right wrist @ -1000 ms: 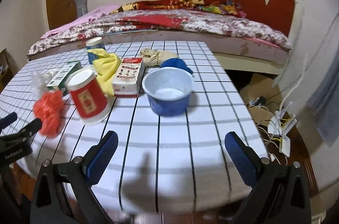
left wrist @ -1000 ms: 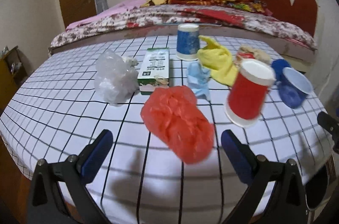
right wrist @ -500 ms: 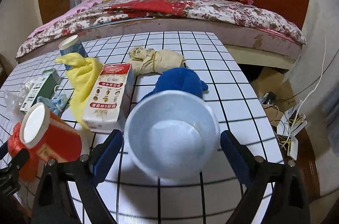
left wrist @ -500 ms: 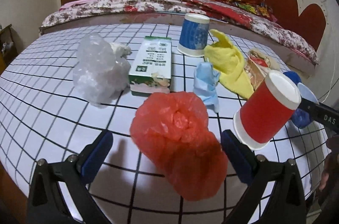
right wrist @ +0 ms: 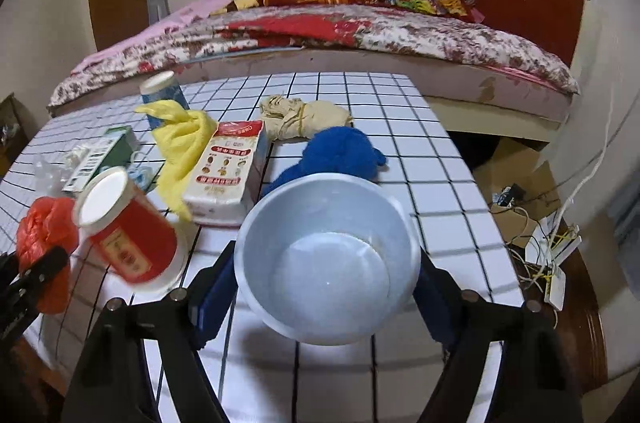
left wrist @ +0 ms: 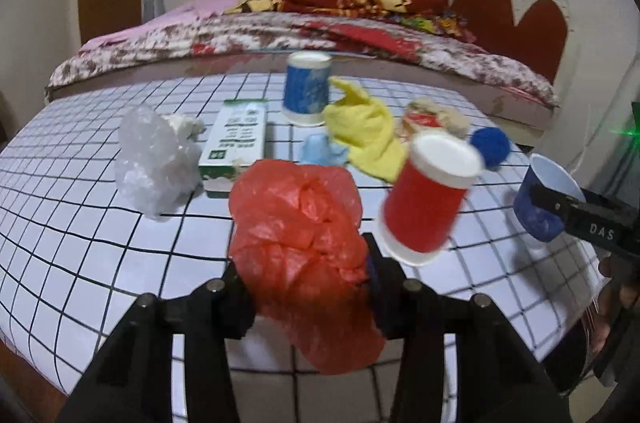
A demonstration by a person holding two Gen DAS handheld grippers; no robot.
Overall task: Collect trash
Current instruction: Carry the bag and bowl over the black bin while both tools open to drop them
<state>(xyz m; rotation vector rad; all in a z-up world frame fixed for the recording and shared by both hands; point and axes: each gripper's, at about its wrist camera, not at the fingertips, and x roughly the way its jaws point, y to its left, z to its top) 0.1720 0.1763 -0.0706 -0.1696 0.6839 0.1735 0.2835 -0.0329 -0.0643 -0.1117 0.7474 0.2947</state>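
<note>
1. My left gripper (left wrist: 308, 287) is closing on the red bag (left wrist: 300, 255); the crumpled plastic sits between both fingers and bulges out above and below them, so I read it as gripped.
2. My right gripper (right wrist: 326, 287) is closing around the blue bowl (right wrist: 326, 255). Its fingers stand at the bowl's two sides, right against the wall as far as I can see, so I call it clamped. The bowl's white inside faces my camera.
3. The red cup (left wrist: 428, 195) stands upside down and tilted on the checked table (left wrist: 80, 207), between the bag and the bowl, touching neither gripper.
4. Behind the bag lie a clear bag (left wrist: 154, 163), a green carton (left wrist: 236, 147), a pale blue scrap (left wrist: 322, 151) and a yellow cloth (left wrist: 364, 131).
5. A blue cup (left wrist: 306, 93) stands upside down at the far side of the table.
6. From the right camera I see a red-and-white carton (right wrist: 228, 167), a blue cloth (right wrist: 340, 153) just behind the bowl, and a beige bundle (right wrist: 304, 117).
7. A bed (right wrist: 320, 35) runs along the far edge.
</note>
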